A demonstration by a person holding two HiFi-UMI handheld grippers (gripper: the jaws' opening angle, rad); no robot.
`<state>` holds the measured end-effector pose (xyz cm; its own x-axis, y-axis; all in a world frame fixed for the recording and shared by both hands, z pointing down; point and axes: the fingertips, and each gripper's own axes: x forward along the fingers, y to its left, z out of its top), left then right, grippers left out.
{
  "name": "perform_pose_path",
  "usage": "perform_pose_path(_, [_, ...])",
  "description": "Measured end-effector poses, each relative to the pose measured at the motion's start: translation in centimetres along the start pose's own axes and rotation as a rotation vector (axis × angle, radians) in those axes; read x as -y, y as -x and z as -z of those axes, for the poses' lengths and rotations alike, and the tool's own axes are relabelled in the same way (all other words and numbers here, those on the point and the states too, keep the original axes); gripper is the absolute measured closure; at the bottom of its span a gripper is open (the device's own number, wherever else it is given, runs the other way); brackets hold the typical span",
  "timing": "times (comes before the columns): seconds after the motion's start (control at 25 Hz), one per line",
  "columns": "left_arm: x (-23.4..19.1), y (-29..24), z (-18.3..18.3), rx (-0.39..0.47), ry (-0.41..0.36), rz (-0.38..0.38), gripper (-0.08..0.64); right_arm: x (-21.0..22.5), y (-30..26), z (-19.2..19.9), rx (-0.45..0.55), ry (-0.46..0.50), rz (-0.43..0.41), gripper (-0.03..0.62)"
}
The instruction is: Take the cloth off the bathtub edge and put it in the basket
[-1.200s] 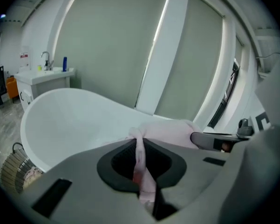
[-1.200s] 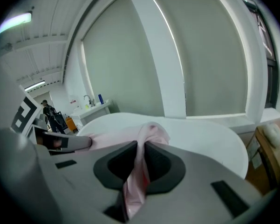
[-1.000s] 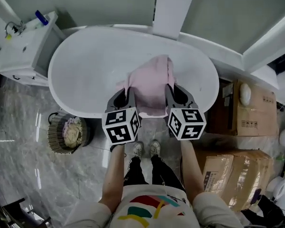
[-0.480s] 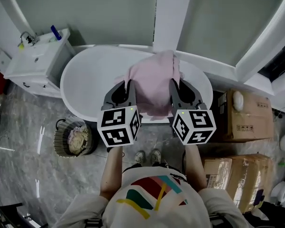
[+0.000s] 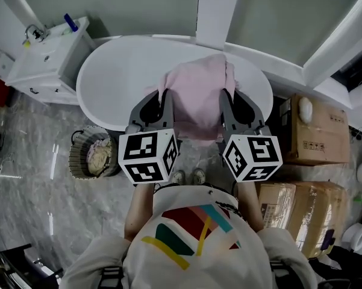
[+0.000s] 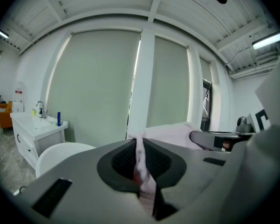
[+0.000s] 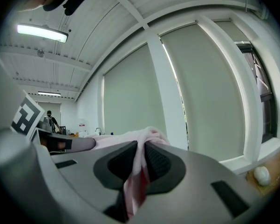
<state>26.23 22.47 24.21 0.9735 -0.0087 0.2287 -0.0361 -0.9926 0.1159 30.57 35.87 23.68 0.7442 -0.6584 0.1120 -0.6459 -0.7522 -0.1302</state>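
A pale pink cloth (image 5: 196, 98) hangs spread between my two grippers, held up above the white bathtub (image 5: 117, 80). My left gripper (image 5: 163, 93) is shut on the cloth's left edge, and the pink fabric (image 6: 140, 164) shows pinched between its jaws. My right gripper (image 5: 224, 91) is shut on the right edge, where the cloth (image 7: 139, 171) bunches between its dark pads. The round wicker basket (image 5: 94, 155) stands on the floor to the lower left of the tub, with light fabric inside.
A white vanity with sink (image 5: 45, 59) stands left of the tub. Cardboard boxes (image 5: 316, 137) are stacked at the right. A white pillar (image 5: 214, 11) and blinds rise behind the tub. The floor (image 5: 36, 197) is grey marble.
Both grippers have risen with the cloth, lifting it off the tub edge; it now hangs higher, and the markers look larger in the head view.
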Motion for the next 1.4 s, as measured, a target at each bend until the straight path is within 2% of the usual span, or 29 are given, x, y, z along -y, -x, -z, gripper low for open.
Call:
perform_pose_path(0.44, [1.9,-0.4,0.1,0.012,0.002,-0.015,0.522,1.8,0.7,-0.3,0.022,0.001,-0.02,0.535])
perform_pose_path(0.76, [2.9,-1.0,2.2,0.021,0.026,-0.086,0.522,3.3,0.6,1.1,0.026,0.003,-0.101,0.535])
perform_pose_path(1.0, [1.4,-0.5,3.6,0.006,0.065,-0.152,0.522,2.1,-0.8,2.3,-0.01,0.007,-0.189,0.535])
perform_pose_path(1.4, [-4.1,1.3,3.5,0.055,0.093,-0.22,0.522,-3.0,-3.8,2.2,0.01,0.024,-0.304,0.535])
